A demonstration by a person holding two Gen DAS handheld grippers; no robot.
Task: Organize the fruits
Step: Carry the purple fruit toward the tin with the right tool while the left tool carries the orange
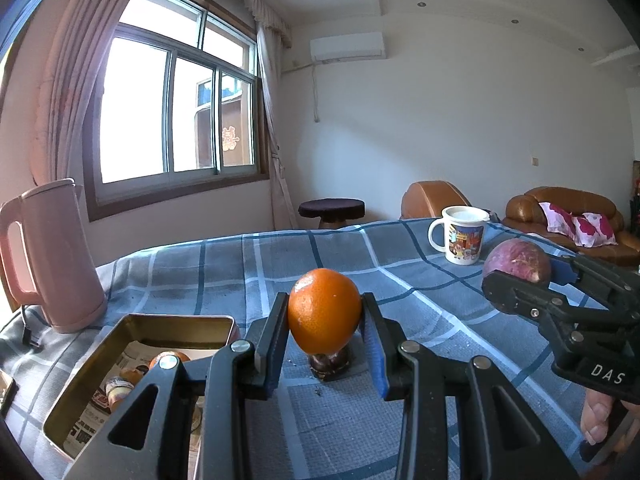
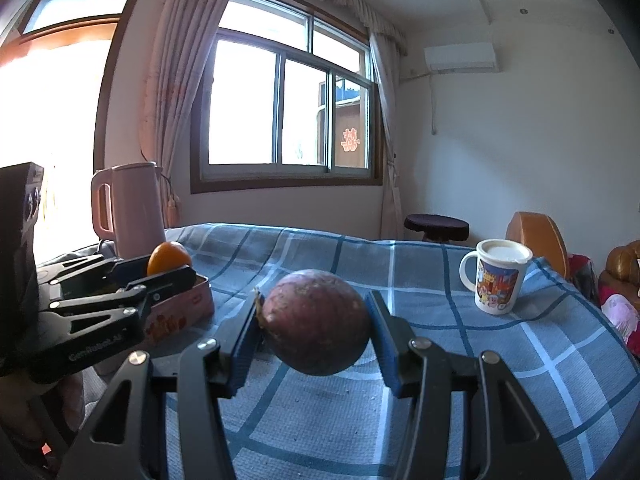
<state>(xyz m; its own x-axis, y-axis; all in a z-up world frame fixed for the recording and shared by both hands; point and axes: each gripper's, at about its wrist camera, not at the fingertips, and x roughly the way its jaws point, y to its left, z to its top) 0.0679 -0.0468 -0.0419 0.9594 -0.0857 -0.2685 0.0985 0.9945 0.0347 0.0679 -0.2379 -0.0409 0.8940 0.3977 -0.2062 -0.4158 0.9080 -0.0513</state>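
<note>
My left gripper [image 1: 325, 322] is shut on an orange [image 1: 324, 310] and holds it above the blue checked tablecloth [image 1: 360, 412]. A small dark fruit [image 1: 330, 362] lies on the cloth under it. My right gripper [image 2: 316, 326] is shut on a purple passion fruit [image 2: 316, 322], held above the cloth; it also shows in the left wrist view [image 1: 516, 266]. An open gold tin box [image 1: 132, 372] lined with newspaper sits left of the left gripper, with several fruits inside. The orange [image 2: 168, 258] and the tin [image 2: 180, 312] show at the left of the right wrist view.
A pink kettle [image 1: 52, 256] stands at the far left of the table, its cord beside it. A cartoon mug [image 1: 462, 236] with a lid stands at the back right. Brown sofas and a dark stool are beyond the table's far edge.
</note>
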